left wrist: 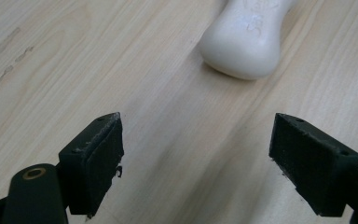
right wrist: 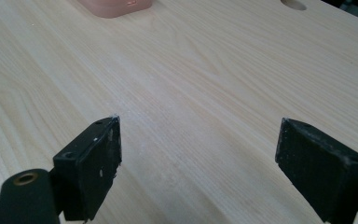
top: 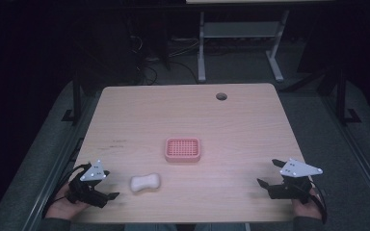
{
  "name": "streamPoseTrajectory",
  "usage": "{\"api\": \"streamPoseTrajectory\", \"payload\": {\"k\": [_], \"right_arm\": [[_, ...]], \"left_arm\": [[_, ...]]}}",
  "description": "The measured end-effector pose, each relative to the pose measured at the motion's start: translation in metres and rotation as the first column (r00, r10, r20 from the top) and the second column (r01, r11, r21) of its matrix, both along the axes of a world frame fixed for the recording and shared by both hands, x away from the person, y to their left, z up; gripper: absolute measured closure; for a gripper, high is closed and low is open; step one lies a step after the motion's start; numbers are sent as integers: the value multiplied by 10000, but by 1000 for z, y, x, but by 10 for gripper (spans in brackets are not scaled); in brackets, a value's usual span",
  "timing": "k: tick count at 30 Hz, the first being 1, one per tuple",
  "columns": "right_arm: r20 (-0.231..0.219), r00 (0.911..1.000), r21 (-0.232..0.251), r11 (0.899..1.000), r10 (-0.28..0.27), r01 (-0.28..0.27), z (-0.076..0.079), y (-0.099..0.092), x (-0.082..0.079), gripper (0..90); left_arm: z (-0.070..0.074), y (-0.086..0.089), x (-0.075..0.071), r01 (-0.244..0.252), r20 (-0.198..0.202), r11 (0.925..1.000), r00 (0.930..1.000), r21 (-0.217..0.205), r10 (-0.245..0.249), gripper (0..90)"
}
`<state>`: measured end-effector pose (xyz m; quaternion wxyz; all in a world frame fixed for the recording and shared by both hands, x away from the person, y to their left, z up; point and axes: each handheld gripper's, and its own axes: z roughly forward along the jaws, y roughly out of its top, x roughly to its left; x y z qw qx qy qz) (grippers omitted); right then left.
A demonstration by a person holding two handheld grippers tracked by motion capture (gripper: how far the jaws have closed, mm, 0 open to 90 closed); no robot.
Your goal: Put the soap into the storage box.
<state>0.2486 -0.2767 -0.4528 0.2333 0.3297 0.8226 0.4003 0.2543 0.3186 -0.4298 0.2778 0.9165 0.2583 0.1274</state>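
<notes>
One white bar of soap (top: 145,183) lies flat on the desk (top: 241,120), just in front of the left tool (top: 102,186) and a little nearer the person than the pink soap dish (top: 183,149). I think the soap is hard and stiff, not squishy, and light enough to lift with one tool. It looks smooth, so it could slip out if it is pinched on a rounded end. It is thinner in the middle, like a peanut, and I think that thin middle is the best place to hold it, one pad on each long side. In the left gripper view the soap (left wrist: 243,39) sits past the tool's two black pads (left wrist: 93,163), which stand wide apart with nothing between them. The right tool (top: 270,174) is far to the right of the pink dish, and its jaws are wide apart too, with bare desk between them. The pink dish sits in the middle of the desk, not touching the soap. It has a floor of little ridges, and nothing is in it. From the right gripper view a corner of the dish (right wrist: 114,5) shows at the top.
</notes>
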Motion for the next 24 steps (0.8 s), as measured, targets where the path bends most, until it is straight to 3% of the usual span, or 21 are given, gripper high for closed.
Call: {"api": "streamPoseTrajectory", "payload": {"k": [9, 24], "right_arm": [[125, 9996, -144, 9996, 257, -255, 0, 3, 1, 136], [3, 9995, -232, 9992, 316, -316, -1, 6, 2, 136]], "left_arm": [[5, -13, 0, 372, 150, 9993, 9992, 106, -374, 171], [8, -29, 12, 1040, 25, 9943, 9946, 240, -1041, 195]]}}
